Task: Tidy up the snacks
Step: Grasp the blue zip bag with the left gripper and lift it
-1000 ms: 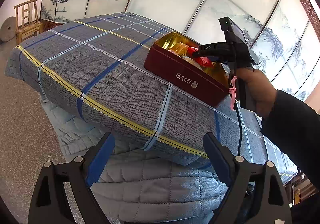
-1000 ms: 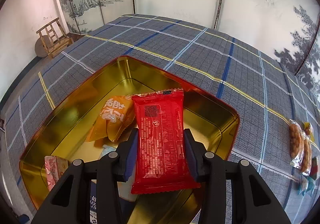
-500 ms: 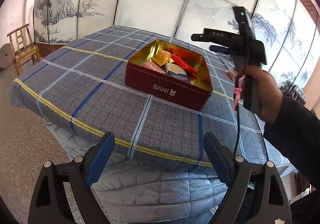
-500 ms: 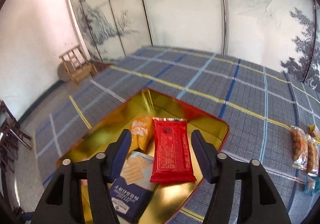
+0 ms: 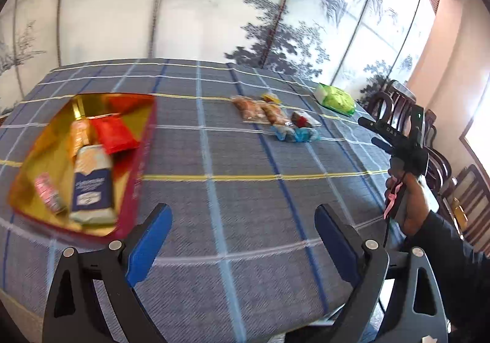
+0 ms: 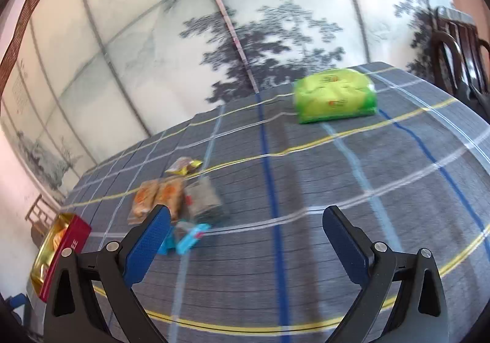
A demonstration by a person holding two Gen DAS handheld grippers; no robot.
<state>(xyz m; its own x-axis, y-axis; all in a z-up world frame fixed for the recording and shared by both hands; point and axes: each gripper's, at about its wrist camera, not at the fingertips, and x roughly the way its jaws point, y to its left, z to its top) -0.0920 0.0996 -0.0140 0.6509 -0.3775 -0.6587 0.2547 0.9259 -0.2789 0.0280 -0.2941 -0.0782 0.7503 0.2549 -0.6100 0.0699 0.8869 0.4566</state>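
Left wrist view shows my left jaws [image 5: 242, 231] spread wide and empty, tilted down over the blue plaid desk [image 5: 245, 159]. My right hand [image 5: 408, 205] holds its jaws [image 6: 246, 234] angled down, just opened, nothing between them. The red gold-lined tin [image 5: 134, 190] holds wrapped snacks; loose snack packets [image 5: 275, 119] lie well apart.

My left gripper [image 5: 242, 231] and right gripper [image 6: 246, 234] have both just been opening (nothing between the jaws), angled downward.

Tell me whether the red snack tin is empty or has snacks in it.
Not empty: the red tin holds several packets, among them a red packet and a blue-and-white one.
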